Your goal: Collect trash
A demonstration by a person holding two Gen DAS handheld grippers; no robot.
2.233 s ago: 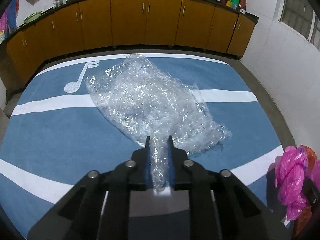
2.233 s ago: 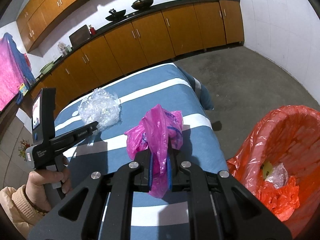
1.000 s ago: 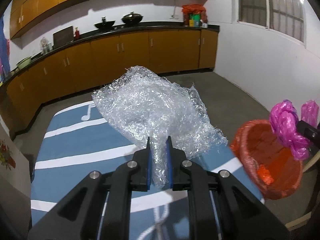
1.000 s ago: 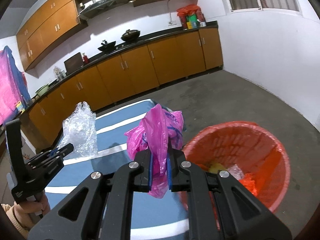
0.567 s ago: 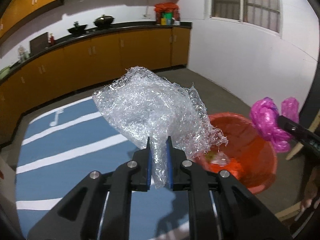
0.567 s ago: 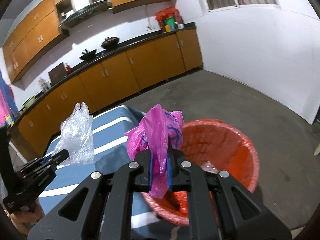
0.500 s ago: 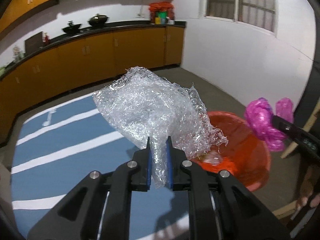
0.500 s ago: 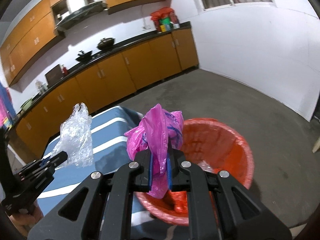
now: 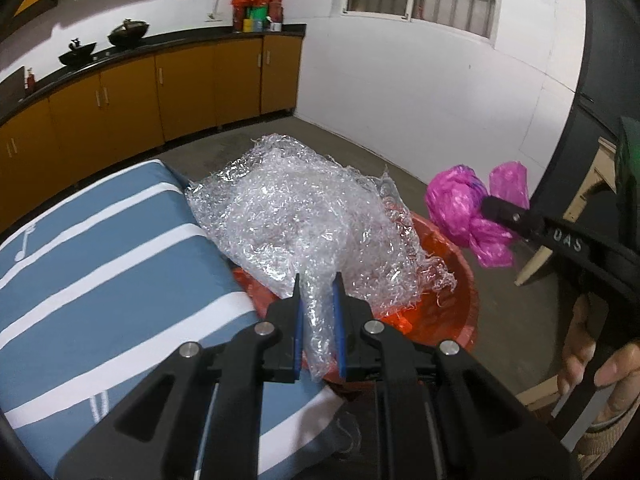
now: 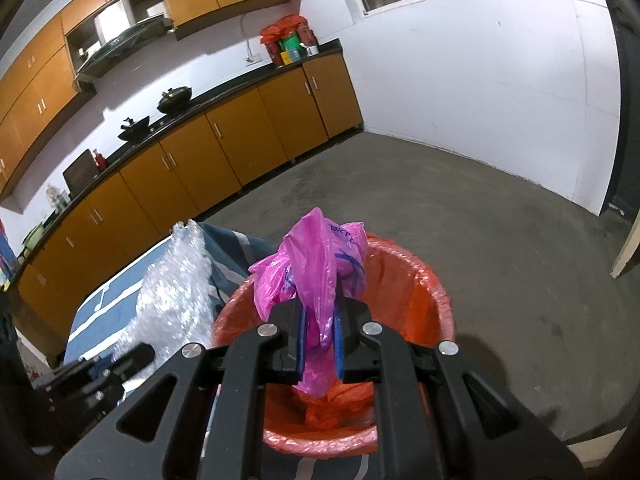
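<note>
Orange cabinets line the far wall of a kitchen with a grey concrete floor, and everything that matters sits around the red bin [image 10: 424, 280], lined in red plastic and standing just beside the end of a blue striped table [image 9: 100, 272].

Left gripper [image 9: 316, 316] — jaws narrow, pinched on a twisted tail of the bubble wrap [image 9: 304, 216], and the rest of the sheet fans out above the near rim of the bin, part of it over the table's end. Looks feather-light, crinkly, springy; it holds its puffed shape and will likely drift rather than drop, so the bunched tail is the sensible place to grip it.

Right gripper [image 10: 318, 344] — jaws nearly closed on the gathered neck of the pink plastic bag [image 10: 316, 264], which hangs directly above the bin's mouth. Soft, limp, slick film; a thin pinch could slip, so a bunched fold is the safer hold. Some crumpled red plastic lies at the bottom of the bin.
</note>
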